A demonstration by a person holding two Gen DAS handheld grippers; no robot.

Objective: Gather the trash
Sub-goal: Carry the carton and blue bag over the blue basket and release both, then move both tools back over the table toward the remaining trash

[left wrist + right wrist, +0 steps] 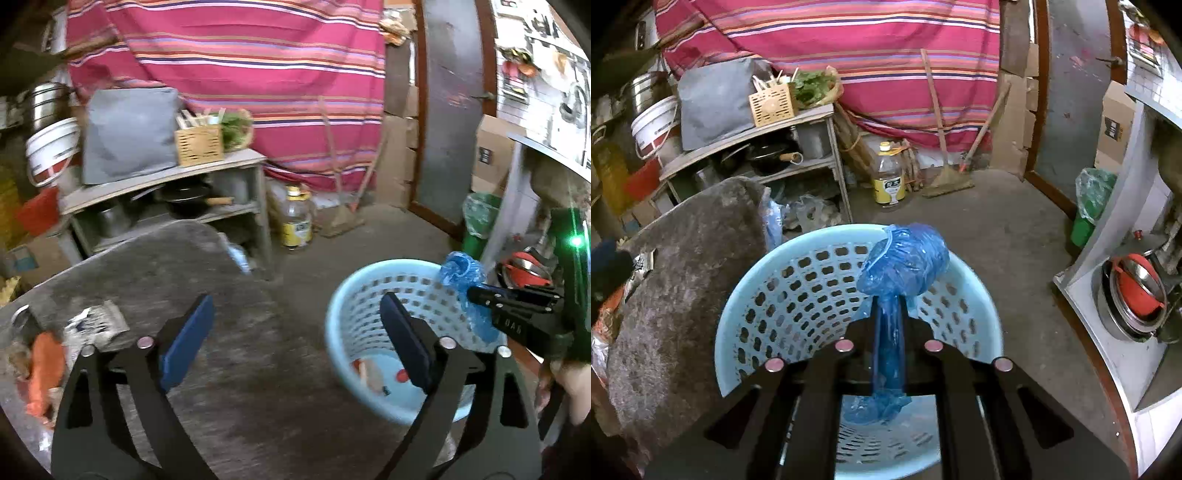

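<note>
1. The blue plastic bag [905, 264] is crumpled, thin and glossy, bunched into a rounded wad ahead of the jaws with a twisted tail trailing back between them.
2. The right gripper [889, 325] has its jaws pressed together, pinching that bag; it hangs over the far rim of the light blue basket [798, 280].
3. The left gripper [295, 332] has its jaws spread wide with nothing between them, above the edge of the grey surface [155, 258] and beside the basket.
4. One basket is in view, perforated with rows of small holes, standing on the floor next to the surface.
5. Inside the basket lie a few small pieces of trash [373, 373], blurred; I cannot tell the exact count.
6. On the surface's left end sit one crumpled silver wrapper [98, 323] and one orange wrapper [44, 369].
7. One plastic bottle [888, 177] with a yellow label stands on the floor farther back.
</note>
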